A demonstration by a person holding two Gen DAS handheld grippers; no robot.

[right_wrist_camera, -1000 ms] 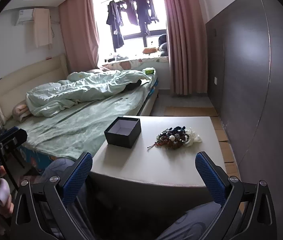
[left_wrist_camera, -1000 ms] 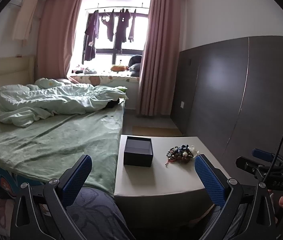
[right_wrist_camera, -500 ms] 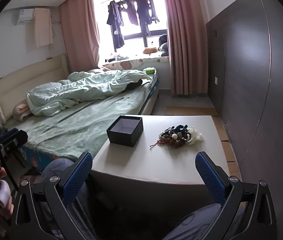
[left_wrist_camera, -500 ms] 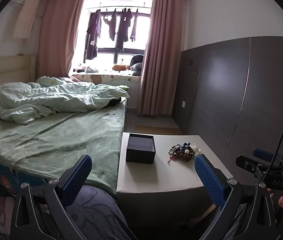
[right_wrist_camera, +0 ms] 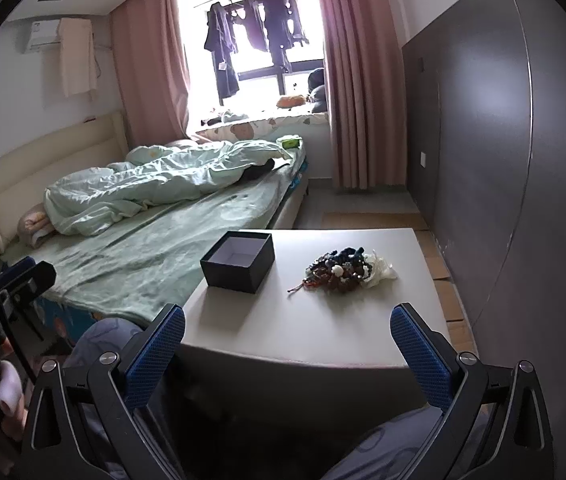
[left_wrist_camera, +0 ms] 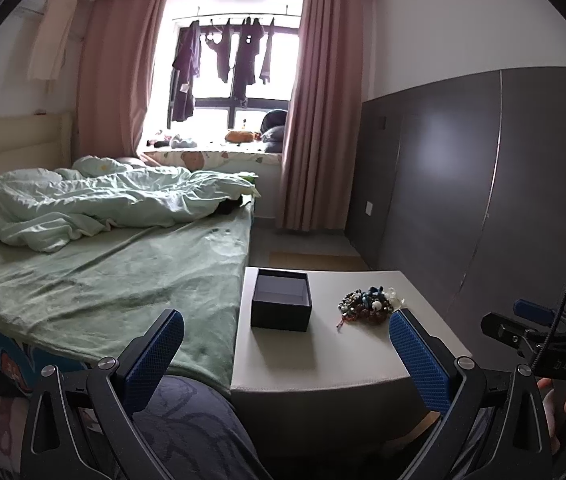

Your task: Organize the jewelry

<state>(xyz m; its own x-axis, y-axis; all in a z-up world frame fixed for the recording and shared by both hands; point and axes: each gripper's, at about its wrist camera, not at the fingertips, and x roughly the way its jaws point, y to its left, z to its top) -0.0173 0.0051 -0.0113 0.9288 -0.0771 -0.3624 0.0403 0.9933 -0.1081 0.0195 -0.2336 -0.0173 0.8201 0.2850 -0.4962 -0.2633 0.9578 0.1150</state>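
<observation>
Both views brought nearer the table (right_wrist_camera: 307, 332) since earlier frames; approach step in hand: left gripper (left_wrist_camera: 286, 354) and right gripper (right_wrist_camera: 287, 346) spread, empty; beads (right_wrist_camera: 341, 270) at box's (right_wrist_camera: 238, 261) 3 o'clock, to be grasped next.

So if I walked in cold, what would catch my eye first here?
Probably the tangled heap of beaded jewelry on the pale low table, with an open, empty dark box beside it, apart, toward the bed. Next, the blue-padded fingers spread wide in the foreground, holding nothing, and the rumpled green bed under the bright window.
</observation>
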